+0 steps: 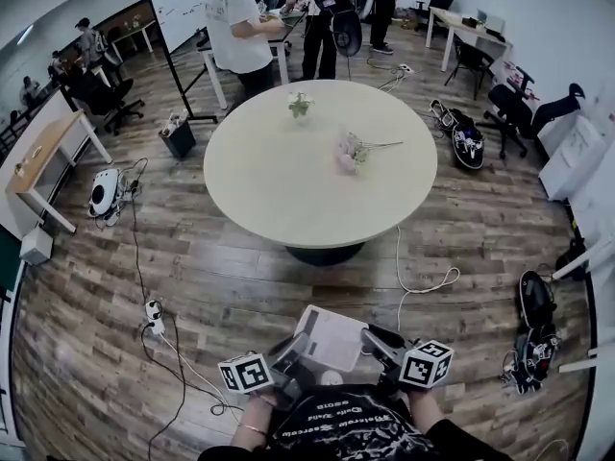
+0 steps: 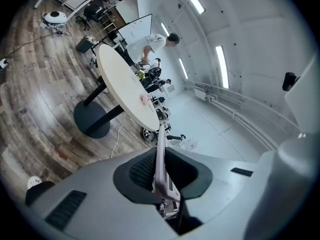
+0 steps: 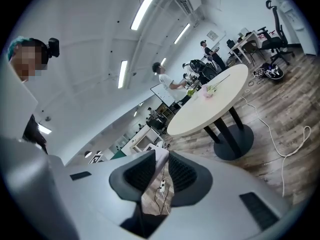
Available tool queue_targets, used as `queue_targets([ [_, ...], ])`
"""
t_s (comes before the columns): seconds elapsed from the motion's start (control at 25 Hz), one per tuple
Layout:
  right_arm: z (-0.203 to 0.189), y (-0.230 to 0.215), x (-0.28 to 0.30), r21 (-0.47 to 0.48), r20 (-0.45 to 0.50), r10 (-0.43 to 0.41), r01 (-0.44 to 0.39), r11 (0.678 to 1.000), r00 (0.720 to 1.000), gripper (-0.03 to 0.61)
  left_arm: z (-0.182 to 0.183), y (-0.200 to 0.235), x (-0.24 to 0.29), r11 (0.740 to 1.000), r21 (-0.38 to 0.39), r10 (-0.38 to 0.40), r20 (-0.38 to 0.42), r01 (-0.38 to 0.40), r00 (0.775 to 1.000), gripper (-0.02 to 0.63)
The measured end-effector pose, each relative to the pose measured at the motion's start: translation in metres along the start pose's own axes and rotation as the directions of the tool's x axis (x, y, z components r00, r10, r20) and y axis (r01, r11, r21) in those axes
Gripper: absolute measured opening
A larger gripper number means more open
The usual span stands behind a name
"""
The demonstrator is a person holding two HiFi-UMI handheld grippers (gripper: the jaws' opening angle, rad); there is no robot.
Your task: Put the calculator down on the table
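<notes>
While you stood short of the round bench [image 1: 288, 190], the calculator [image 1: 332, 339] was not on it. It hung in the air close in front of your body, over the wooden floor [image 1: 192, 286] and well apart from the bench's near rim. It lay roughly flat, broad face up toward your head, with one end toward you and the other toward the bench. Along each pair of tongs it showed edge-on as a thin pale strip running forward from between the pads, so its length lay along the line from you to the bench, skewed a little to your right.

It looked like a slim, pale grey slab with a plain light face. From above, neither keys nor a display could be made out.

Your left tongs [image 2: 161, 169] were nearly closed, pinching the calculator's left edge between the dark ribbed pads. Your right tongs [image 3: 160, 171] stood slightly wider and gripped its right edge the same way, with floor showing through the gap below it.

On the bench stood a small green plant [image 1: 300, 104] and, nearer you, a pink bunch of flowers [image 1: 348, 152].
</notes>
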State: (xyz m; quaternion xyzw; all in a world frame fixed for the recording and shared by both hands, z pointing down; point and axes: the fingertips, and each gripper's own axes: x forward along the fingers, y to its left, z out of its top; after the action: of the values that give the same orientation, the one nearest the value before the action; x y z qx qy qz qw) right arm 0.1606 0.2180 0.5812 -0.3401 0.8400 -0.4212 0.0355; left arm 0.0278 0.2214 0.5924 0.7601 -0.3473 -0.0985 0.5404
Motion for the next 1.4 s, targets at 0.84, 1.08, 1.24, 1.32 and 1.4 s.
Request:
queue_targets([
  [0.84, 0.136, -0.074, 0.171, 0.026, 0.073, -0.123, 0.121, 0.992, 0.99, 0.089, 0.204, 0.074, 0.13, 0.995, 0.014, -0.096, -0.148, 0.099, 0.984, 0.062],
  [1.08, 0.178, -0.084, 0.232, 0.045, 0.134, -0.166, 0.161, 0.986, 0.977, 0.091, 0.287, 0.086, 0.164, 0.988, 0.081, -0.111, -0.219, 0.132, 0.969, 0.063],
  [1.24, 0.193, -0.095, 0.265, 0.053, 0.159, -0.192, 0.186, 0.981, 0.968, 0.091, 0.322, 0.103, 0.178, 0.984, 0.103, -0.116, -0.236, 0.143, 0.965, 0.063],
  [1.32, 0.197, -0.097, 0.28, 0.067, 0.168, -0.203, 0.195, 0.979, 0.965, 0.091, 0.334, 0.111, 0.181, 0.986, 0.094, -0.115, -0.245, 0.141, 0.963, 0.063],
  [1.4, 0.198, -0.098, 0.292, 0.075, 0.167, -0.216, 0.206, 0.976, 0.962, 0.091, 0.345, 0.122, 0.181, 0.987, 0.087, -0.107, -0.256, 0.133, 0.961, 0.063],
])
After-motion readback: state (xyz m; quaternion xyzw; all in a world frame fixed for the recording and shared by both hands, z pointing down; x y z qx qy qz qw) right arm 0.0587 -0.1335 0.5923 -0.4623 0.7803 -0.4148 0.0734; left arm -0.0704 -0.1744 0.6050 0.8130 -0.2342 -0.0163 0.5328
